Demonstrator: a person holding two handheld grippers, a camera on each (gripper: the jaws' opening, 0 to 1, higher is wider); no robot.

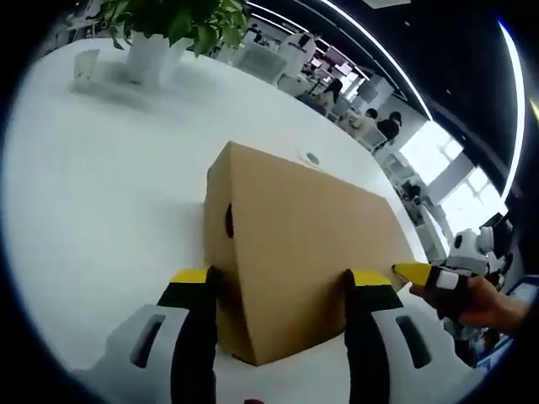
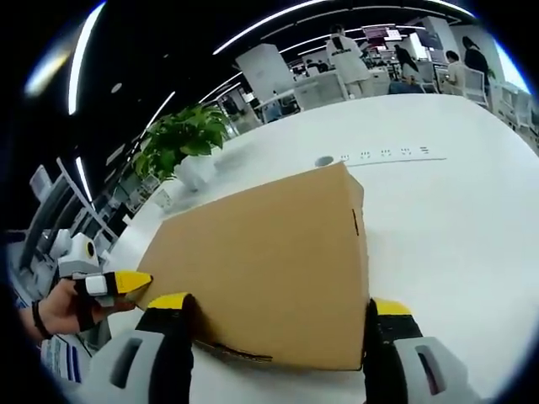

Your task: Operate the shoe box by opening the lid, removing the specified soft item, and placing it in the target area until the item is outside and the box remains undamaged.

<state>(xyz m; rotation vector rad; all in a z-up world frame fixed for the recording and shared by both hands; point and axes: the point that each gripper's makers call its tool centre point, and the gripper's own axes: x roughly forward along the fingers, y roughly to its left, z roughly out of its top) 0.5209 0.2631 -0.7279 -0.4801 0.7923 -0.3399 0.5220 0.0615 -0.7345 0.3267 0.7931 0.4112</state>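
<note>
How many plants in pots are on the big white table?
1. The potted plant stands at the white table's far side, beyond the closed shoe box. Others may be out of view.

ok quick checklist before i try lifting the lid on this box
1. Lid of the plain brown cardboard shoe box closed: ok.
2. Left hand-held gripper straddling one box end, jaws apart: ok.
3. Right hand-held gripper straddling the opposite end, jaws apart: ok.
4. Jaws actually touching the cardboard: cannot tell.
5. Box undamaged on visible faces: ok.
6. Bare white table beside the box for setting the item down: ok.
</note>
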